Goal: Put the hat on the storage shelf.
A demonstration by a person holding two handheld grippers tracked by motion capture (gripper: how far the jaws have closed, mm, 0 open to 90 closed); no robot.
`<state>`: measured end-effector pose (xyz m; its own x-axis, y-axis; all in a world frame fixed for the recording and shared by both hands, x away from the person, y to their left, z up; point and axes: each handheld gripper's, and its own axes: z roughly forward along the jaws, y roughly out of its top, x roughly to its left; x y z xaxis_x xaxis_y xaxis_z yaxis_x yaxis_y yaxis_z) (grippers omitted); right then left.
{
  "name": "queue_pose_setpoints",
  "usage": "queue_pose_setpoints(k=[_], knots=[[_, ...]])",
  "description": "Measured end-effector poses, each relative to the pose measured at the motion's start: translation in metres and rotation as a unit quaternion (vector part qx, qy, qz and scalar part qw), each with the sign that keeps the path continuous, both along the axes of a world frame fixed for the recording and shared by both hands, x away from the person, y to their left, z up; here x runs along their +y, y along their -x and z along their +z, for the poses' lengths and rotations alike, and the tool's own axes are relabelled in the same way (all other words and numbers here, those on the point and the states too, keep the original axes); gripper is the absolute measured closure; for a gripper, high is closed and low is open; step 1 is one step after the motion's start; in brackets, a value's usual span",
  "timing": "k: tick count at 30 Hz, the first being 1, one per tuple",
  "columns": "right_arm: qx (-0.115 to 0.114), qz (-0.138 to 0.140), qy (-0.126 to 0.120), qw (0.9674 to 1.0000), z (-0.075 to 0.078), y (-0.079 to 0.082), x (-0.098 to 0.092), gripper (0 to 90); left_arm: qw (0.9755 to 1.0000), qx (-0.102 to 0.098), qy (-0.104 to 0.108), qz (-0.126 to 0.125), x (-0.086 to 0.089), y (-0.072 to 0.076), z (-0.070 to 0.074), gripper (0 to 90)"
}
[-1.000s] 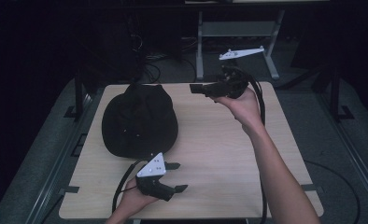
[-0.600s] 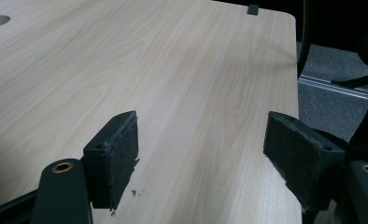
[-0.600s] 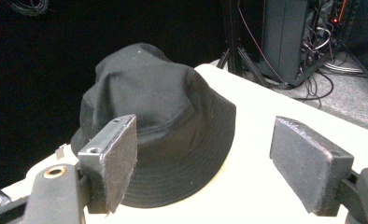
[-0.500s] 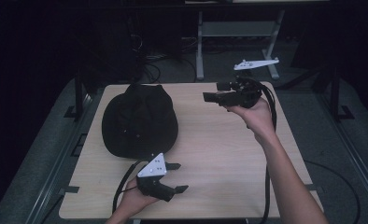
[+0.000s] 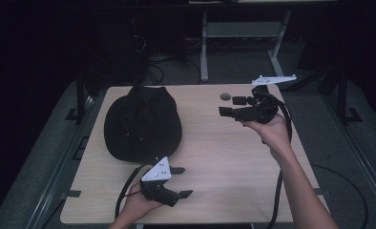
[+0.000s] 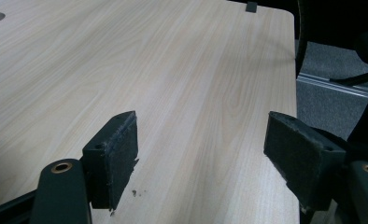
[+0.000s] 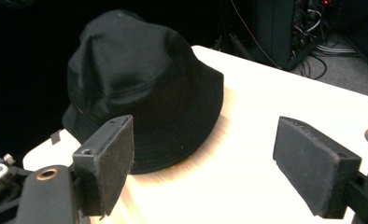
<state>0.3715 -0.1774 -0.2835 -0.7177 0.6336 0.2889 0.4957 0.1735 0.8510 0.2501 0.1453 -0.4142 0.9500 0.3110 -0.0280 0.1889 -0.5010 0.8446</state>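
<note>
high view shows a light wooden table (image 5: 214, 157) with a black bucket hat (image 5: 142, 123) lying on its left part, crown up and brim flat on the wood. the left gripper (image 5: 180, 182) is low over the near edge of the table, held by the person's left hand (image 5: 137, 205), and its jaws are spread wide apart with nothing between them; the hat is just beyond and to the left of these fingers, near but not touching. the right gripper (image 5: 230, 106) is held up by the right hand (image 5: 271, 133) above the far right part of the table, its jaws pointing to the left toward the hat, well apart from it. in the right gripper view the two pads (image 7: 108, 161) stand wide open and empty, and the hat (image 7: 140, 84) lies ahead of them, more on the side of the left pad. in the left gripper view the open pads (image 6: 114, 156) frame bare wood (image 6: 173, 84). a small round hole (image 5: 225, 97) in the table is just beside the right gripper's fingers.
</note>
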Motion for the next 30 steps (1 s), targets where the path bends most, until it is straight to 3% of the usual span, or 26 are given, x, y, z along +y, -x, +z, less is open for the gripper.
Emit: queue_pose_setpoints(k=[30], knots=[[0.022,-0.027,0.003,0.9994,-0.044,0.031,-0.04,15.0,1.0,0.005,0.004,0.006,0.0,0.0,-0.001,24.4]])
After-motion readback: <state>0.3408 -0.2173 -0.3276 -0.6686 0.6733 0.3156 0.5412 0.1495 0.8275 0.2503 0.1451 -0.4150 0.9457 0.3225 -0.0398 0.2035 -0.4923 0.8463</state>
